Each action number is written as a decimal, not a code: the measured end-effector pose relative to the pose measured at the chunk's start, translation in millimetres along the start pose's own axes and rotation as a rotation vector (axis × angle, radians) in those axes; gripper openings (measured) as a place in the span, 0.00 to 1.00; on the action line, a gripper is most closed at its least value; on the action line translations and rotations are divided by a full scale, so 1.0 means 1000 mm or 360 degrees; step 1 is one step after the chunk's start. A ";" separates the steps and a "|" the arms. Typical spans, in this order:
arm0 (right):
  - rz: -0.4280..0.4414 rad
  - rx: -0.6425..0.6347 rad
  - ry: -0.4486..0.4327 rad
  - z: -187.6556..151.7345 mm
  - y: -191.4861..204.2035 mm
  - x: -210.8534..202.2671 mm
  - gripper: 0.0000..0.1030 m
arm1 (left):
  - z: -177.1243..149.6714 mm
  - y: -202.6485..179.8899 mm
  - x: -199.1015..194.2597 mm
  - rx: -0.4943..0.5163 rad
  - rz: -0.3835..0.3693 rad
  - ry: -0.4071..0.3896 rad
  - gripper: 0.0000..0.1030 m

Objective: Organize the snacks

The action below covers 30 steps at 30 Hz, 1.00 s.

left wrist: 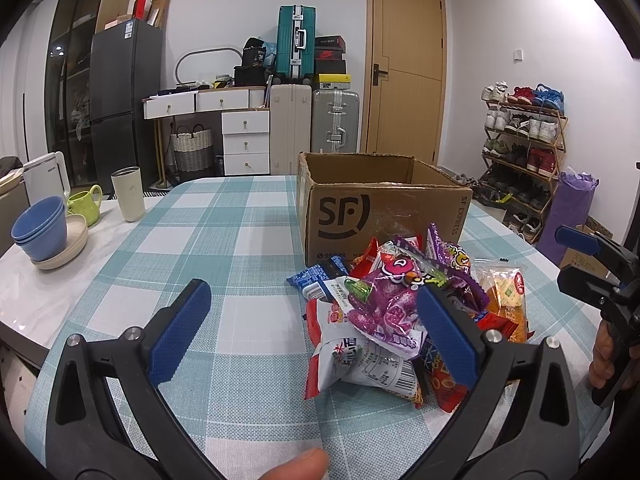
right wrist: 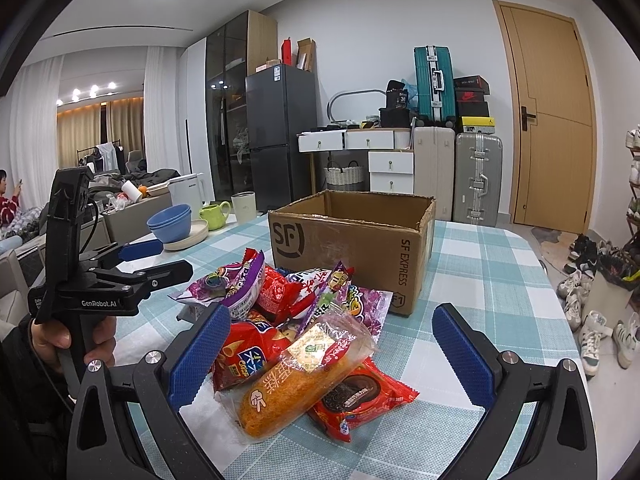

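A pile of snack packets lies on the checked tablecloth in front of an open brown SF cardboard box. My left gripper is open and empty, just short of the pile's left side, near a purple packet. My right gripper is open and empty, with its fingers either side of an orange bread packet and a red cookie packet. The pile and box also show in the right wrist view. Each gripper shows in the other's view, left, right.
Stacked blue bowls on plates, a green mug, a cream tumbler and a white kettle stand at the table's far left. Beyond are a fridge, drawers, suitcases, a door and a shoe rack.
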State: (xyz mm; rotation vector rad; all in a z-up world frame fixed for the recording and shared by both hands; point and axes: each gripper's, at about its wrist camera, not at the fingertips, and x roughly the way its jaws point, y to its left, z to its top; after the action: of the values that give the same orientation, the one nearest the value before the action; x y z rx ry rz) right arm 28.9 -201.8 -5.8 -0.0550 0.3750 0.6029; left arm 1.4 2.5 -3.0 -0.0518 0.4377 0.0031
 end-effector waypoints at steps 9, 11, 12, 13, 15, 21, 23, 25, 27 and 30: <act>-0.0005 0.0003 0.0002 -0.001 -0.001 -0.003 1.00 | 0.000 0.000 0.000 0.0002 0.0000 -0.0001 1.00; -0.0018 0.0008 0.0012 0.000 -0.002 0.001 1.00 | 0.000 0.000 0.000 0.0002 0.0001 -0.0001 0.99; -0.0028 0.0010 0.0016 -0.001 -0.003 0.001 1.00 | 0.000 0.000 0.000 0.0002 0.0000 0.0000 0.99; -0.0037 0.0011 0.0022 0.000 -0.002 0.001 1.00 | 0.000 0.000 0.000 0.0002 0.0001 0.0000 1.00; -0.0046 0.0013 0.0026 0.000 -0.003 0.002 1.00 | 0.000 0.000 0.000 0.0001 0.0002 -0.0002 1.00; -0.0052 0.0010 0.0026 0.001 -0.001 0.001 1.00 | 0.001 -0.001 0.000 0.0004 0.0004 0.0001 1.00; -0.0052 0.0011 0.0027 0.001 -0.001 0.002 1.00 | 0.001 -0.001 0.000 0.0005 -0.0002 0.0001 1.00; -0.0055 0.0018 0.0036 0.001 -0.001 0.002 1.00 | 0.000 0.000 0.000 0.0003 0.0000 0.0003 1.00; -0.0064 0.0027 0.0048 0.001 -0.002 0.003 1.00 | 0.000 0.000 0.000 0.0001 0.0001 0.0005 1.00; -0.0087 0.0035 0.0055 0.002 -0.002 0.003 1.00 | 0.002 0.000 0.001 -0.0002 0.0003 0.0016 1.00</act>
State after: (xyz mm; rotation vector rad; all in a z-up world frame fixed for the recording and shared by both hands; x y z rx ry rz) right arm 33.4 -201.6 -5.6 -0.0542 0.4122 0.5444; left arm 2.6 2.1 -1.8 -0.0528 0.4476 0.0049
